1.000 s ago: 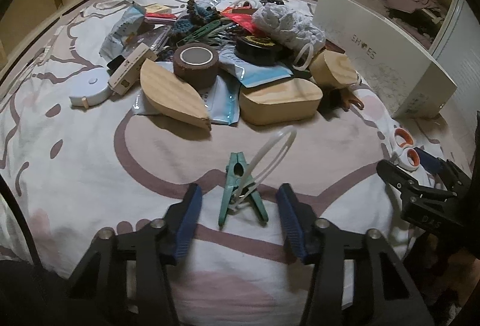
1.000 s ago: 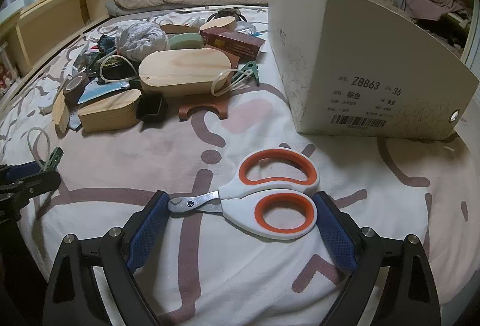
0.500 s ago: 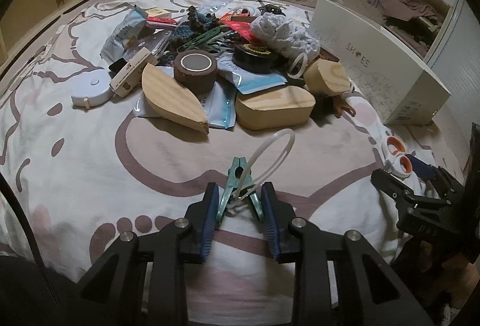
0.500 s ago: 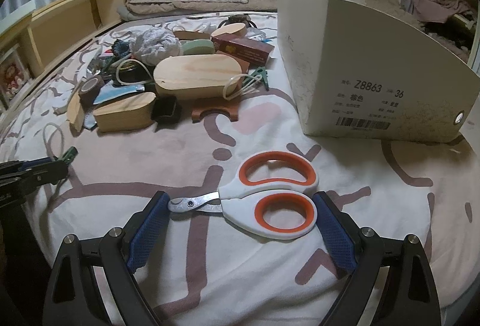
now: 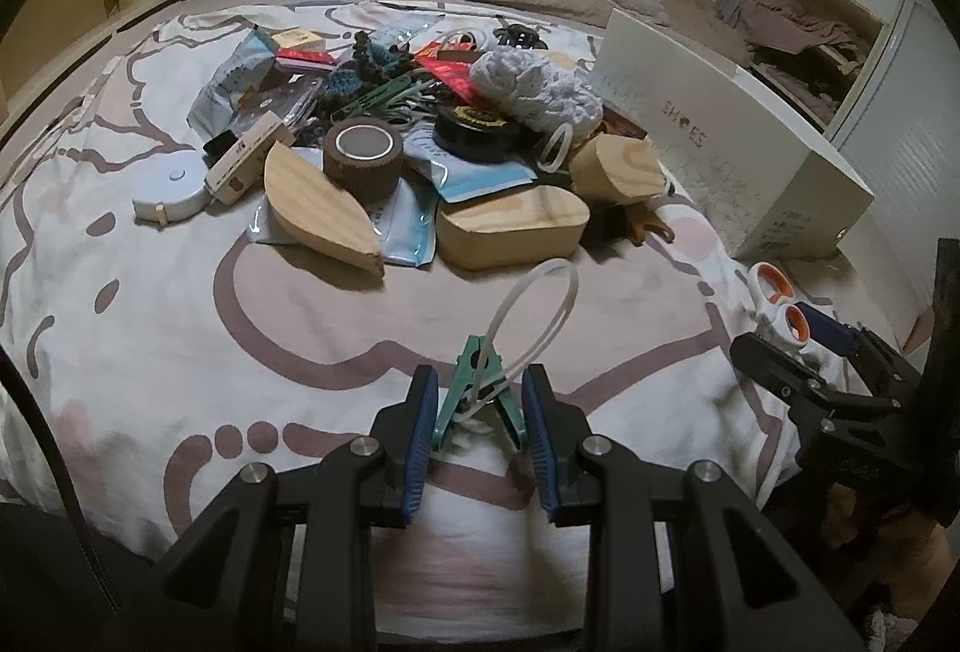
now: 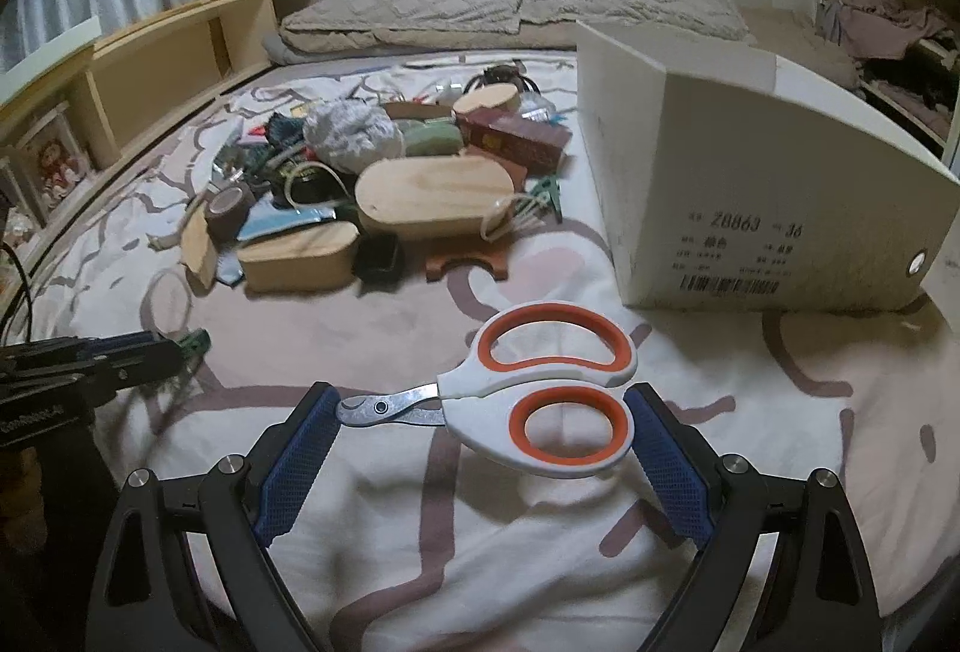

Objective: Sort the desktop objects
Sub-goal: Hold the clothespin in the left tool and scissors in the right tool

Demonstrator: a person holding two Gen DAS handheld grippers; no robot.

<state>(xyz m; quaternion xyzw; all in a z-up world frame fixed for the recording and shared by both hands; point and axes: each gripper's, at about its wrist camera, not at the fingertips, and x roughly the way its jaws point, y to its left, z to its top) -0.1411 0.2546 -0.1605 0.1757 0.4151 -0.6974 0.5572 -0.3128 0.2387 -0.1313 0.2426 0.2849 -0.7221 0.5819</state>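
Item 1 — left gripper (image 5: 477,415): jaws drawn in on the green clothes peg (image 5: 477,388), blue pads pressing the peg's two splayed handles. A white plastic loop (image 5: 537,310) is threaded through the peg and arcs up and away toward the far pile. Peg lies on the patterned bedspread (image 5: 150,328), near edge, well apart from the clutter.

Item 2 — right gripper (image 6: 480,448): jaws wide, straddling the orange-handled scissors (image 6: 528,400). Left pad sits at the blade tips, right pad just beside the lower handle ring; whether either pad touches cannot be told. Scissors lie flat on the bedspread, not lifted.

Item 3 — white shoebox (image 6: 750,184): stands to the right, just beyond the scissors; likely a sorting destination, though its inside is hidden.

Item 4 — unsorted pile, far centre: wooden oval boxes (image 5: 510,229), brown tape roll (image 5: 363,156), white knitted bundle (image 5: 534,90), white tape measure (image 5: 171,193), packets and cords.

Step in hand (judged): pickup of two stray items at once; peg grip secured, scissors grip not yet made.

Next move calls for (judged): closing the right jaws along the scissors' length, a long and uneven span, so the blade tip may slip off the pad; then a lift of the peg with care that the trailing loop does not snag
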